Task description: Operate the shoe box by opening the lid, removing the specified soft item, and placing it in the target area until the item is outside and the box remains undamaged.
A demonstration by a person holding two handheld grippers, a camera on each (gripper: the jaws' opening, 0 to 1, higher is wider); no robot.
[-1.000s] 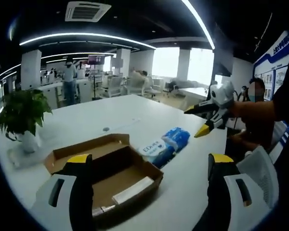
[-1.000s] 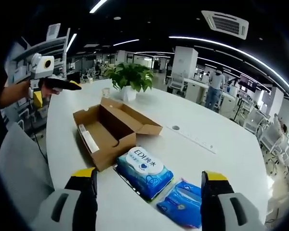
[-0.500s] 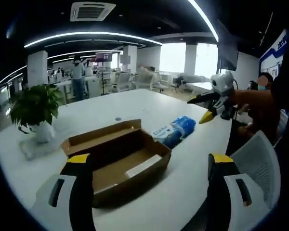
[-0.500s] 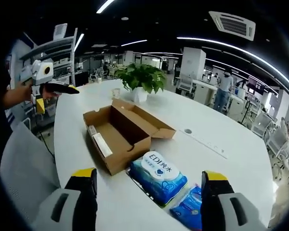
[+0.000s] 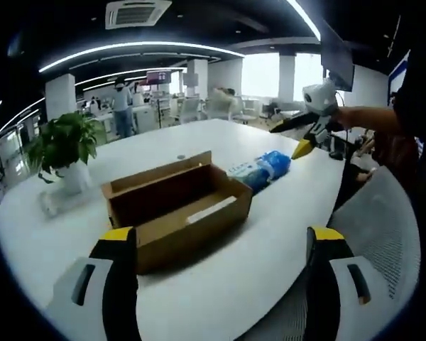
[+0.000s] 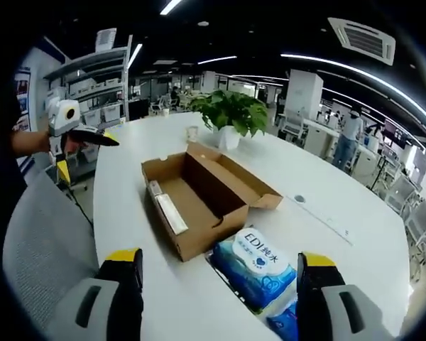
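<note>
On the table, shoe box lies lengthwise, open-topped.

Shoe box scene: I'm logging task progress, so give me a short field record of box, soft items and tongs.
shoe box: open, lid flap folded back, on white table
inside box: a flat white item
wipes pack: outside, beside box
blue pack: lies past the wipes
left tongs: open, empty
right tongs: open, empty
plant: beyond box

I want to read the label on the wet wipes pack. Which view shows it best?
The right gripper view: the wet wipes pack lies close, between the jaws, with its white label facing up. In the left gripper view it sits small and far, beyond the shoe box.
</note>
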